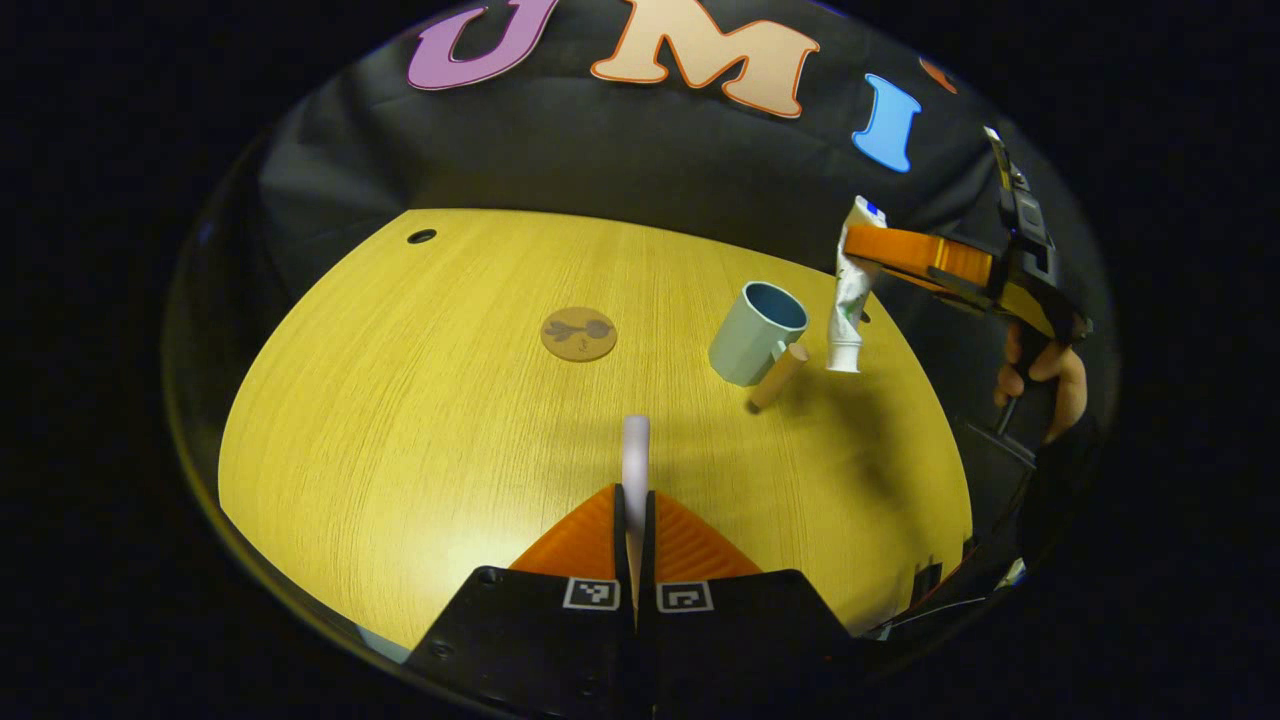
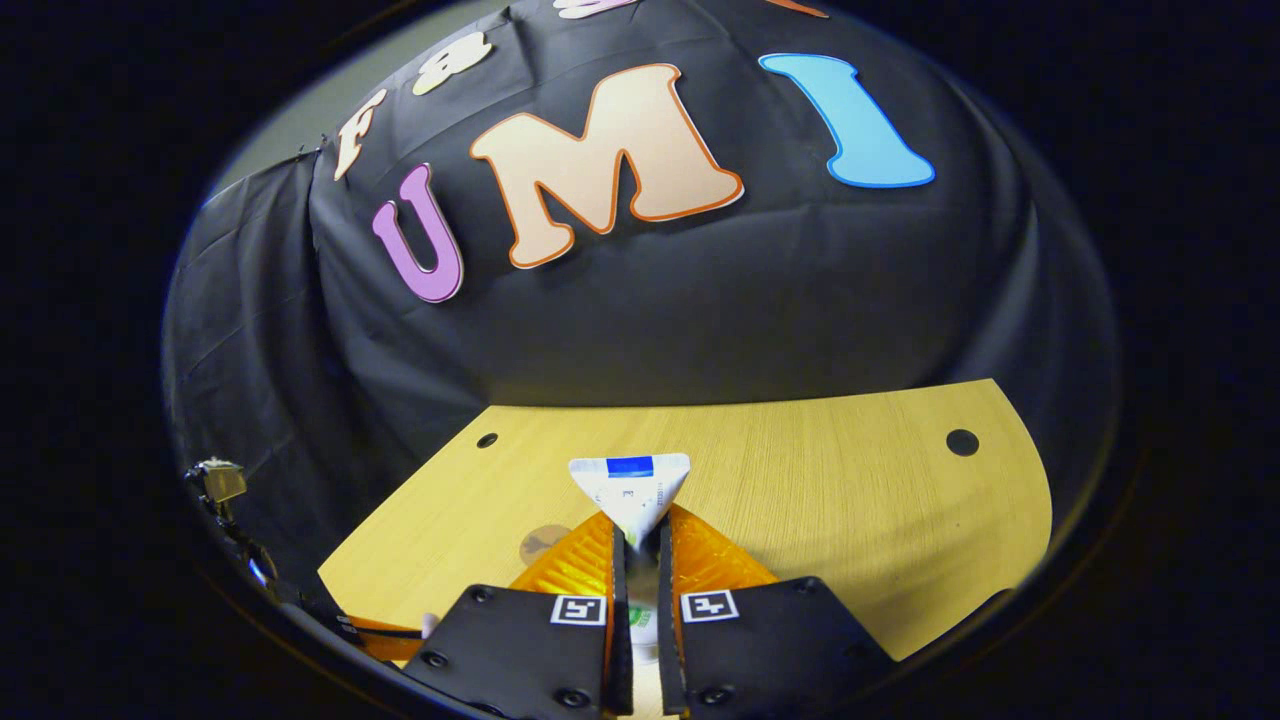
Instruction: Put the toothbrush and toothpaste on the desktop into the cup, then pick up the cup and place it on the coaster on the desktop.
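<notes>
Left gripper (image 1: 636, 500) clamped, low over desk. Right gripper (image 2: 640, 535) clamped, raised; hand (image 1: 1045, 385) on handle.

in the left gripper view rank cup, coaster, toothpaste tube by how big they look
1. cup and toothpaste tube: about alike; the tube hangs in the right tool, so nearness may mislead
2. coaster: smallest

a recording booth, not a home: black cloth wall (image 2: 700, 300) draped behind my rounded wooden desktop (image 1: 420, 420) w/ cable holes (image 2: 962, 441), cables at the desk's edge, and square tracking markers (image 1: 592, 593) on my own gripper body.
</notes>
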Tool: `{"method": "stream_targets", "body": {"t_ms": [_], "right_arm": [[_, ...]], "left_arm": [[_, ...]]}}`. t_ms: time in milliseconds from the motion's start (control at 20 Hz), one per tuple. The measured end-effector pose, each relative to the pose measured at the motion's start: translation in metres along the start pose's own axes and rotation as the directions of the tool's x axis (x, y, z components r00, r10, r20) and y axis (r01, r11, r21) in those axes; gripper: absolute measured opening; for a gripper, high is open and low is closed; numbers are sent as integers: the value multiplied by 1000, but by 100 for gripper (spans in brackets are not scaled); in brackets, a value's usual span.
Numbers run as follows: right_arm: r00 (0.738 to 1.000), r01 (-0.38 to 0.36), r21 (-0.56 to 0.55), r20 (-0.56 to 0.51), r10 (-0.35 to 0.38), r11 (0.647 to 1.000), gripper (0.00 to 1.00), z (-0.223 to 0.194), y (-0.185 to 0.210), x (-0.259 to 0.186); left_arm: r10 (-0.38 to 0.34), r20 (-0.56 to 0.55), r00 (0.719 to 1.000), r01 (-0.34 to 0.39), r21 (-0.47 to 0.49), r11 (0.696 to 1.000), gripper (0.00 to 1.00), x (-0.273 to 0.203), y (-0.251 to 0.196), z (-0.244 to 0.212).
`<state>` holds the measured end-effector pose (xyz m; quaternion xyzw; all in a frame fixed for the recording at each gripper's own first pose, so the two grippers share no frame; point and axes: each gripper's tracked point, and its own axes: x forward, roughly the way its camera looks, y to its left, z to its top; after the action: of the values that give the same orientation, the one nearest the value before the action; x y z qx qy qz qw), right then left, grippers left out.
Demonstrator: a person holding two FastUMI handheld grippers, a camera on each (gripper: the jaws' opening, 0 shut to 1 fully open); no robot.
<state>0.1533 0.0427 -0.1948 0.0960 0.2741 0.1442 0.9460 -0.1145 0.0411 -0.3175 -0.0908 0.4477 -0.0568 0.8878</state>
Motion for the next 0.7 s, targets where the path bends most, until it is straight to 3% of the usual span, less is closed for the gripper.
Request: {"method": "stream_targets", "body": {"t_ms": [400,700], "right_arm": [[996,6,40,92,-10,999,13,20,-11,56],[1000,11,-20,26,-11,1000,13,-13,-6,77]], "left_arm": [[48,58,997,-45,-53,998,0,-8,-12,7],[21,114,993,-15,-55,998,0,-7,-29,26]]}}
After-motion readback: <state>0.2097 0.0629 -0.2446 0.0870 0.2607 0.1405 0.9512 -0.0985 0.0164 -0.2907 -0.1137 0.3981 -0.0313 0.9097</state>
